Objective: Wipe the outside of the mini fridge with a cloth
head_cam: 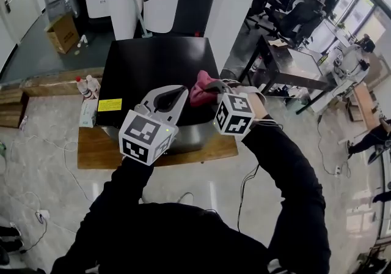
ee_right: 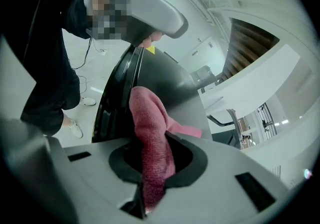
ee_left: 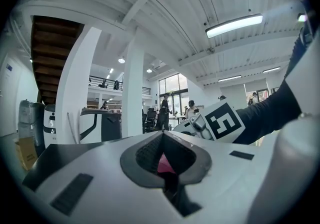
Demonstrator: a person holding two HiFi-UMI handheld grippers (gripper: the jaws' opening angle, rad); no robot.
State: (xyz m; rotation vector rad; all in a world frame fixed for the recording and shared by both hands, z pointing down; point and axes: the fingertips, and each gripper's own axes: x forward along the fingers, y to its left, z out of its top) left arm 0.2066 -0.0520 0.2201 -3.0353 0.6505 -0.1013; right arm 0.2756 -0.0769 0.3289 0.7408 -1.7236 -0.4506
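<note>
On the left of the low wooden platform [head_cam: 98,150] stand two small clear plastic bottles [head_cam: 93,85], with one pale carton [head_cam: 88,112] just beside them. One black box-shaped mini fridge [head_cam: 153,62] sits in the middle. Two grippers hang over its front edge. The left gripper [head_cam: 178,92] has its jaws drawn together, with a bit of pink showing through their gap. The right gripper [head_cam: 214,88] pinches the one pink terry cloth [head_cam: 200,90] over the fridge's top.

I can read no words anywhere. The yellow label [head_cam: 110,105] on the fridge [head_cam: 153,62] top, at its near left corner, carries dark print too small for me to make out.
</note>
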